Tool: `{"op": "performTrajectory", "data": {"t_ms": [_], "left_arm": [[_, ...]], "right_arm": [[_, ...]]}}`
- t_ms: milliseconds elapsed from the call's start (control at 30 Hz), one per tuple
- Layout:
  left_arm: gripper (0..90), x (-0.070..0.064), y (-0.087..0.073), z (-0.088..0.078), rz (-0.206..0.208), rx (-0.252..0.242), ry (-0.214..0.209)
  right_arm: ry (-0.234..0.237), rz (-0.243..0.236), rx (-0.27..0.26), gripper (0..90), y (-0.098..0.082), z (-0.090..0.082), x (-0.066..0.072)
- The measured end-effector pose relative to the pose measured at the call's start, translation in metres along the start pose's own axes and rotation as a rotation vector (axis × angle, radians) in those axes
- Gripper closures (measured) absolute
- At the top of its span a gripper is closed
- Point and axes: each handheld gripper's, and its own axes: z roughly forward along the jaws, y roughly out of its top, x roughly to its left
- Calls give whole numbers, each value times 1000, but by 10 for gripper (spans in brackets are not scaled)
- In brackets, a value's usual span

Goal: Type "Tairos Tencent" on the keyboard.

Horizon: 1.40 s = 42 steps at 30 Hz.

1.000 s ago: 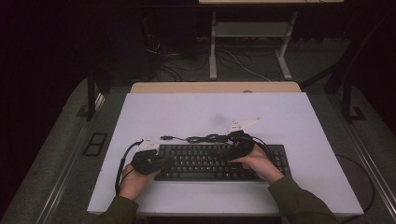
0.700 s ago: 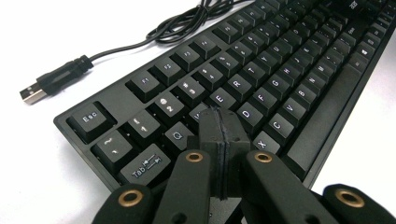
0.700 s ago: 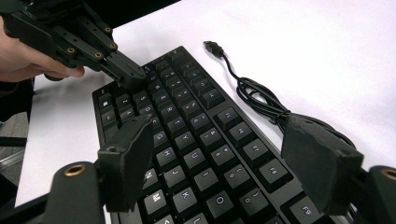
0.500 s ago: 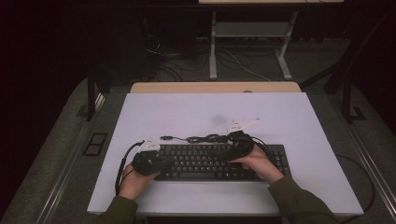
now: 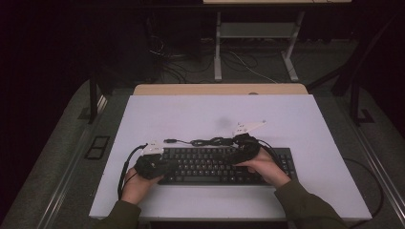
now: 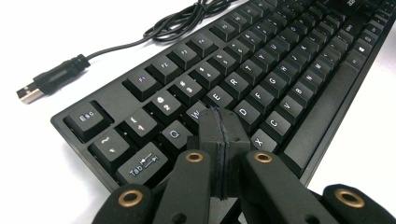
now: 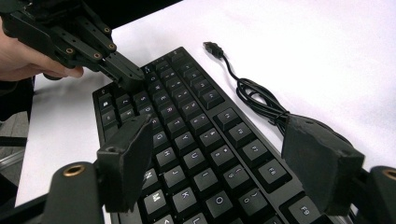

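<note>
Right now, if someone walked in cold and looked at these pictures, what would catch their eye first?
The black keyboard lying near the front edge of the white table, with a gripper poised over each end. The left gripper, jaws shut, rests its tip among the keys near W and S, while the right gripper hovers open over the other end. Behind the keyboard its unplugged USB cable lies coiled.

The keyboard is black matt plastic with smooth keys. Beside it, the cable is shiny. Under it, the table is smooth white.

One keyboard, one USB cable, two hand-held grippers, left hand-held gripper, right hand-held gripper
</note>
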Motion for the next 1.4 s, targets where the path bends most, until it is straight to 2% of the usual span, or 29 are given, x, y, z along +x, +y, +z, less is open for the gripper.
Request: {"op": "performTrajectory", "data": {"t_ms": [267, 500, 600, 833, 1033, 1233, 1400], "left_arm": [[887, 0, 1, -4, -3, -21, -5], [787, -3, 3, -5, 8, -34, -7], [721, -4, 5, -5, 10, -42, -5], [501, -4, 6, -4, 4, -51, -5], [300, -6, 7, -2, -7, -71, 13], [164, -8, 9, 0, -10, -90, 11], [110, -11, 10, 2, -5, -99, 7]], "right_arm": [[-1, -1, -1, 246, 0, 0, 0], [3, -4, 1, 247, 0, 0, 1], [2, -6, 1, 248, 0, 0, 1], [-2, -8, 10, 263, 0, 0, 0], [-8, -15, 19, 284, -1, 2, 0], [-11, -28, 31, 353, -1, 3, 2], [-13, -40, 47, 461, -2, 6, 4]]}}
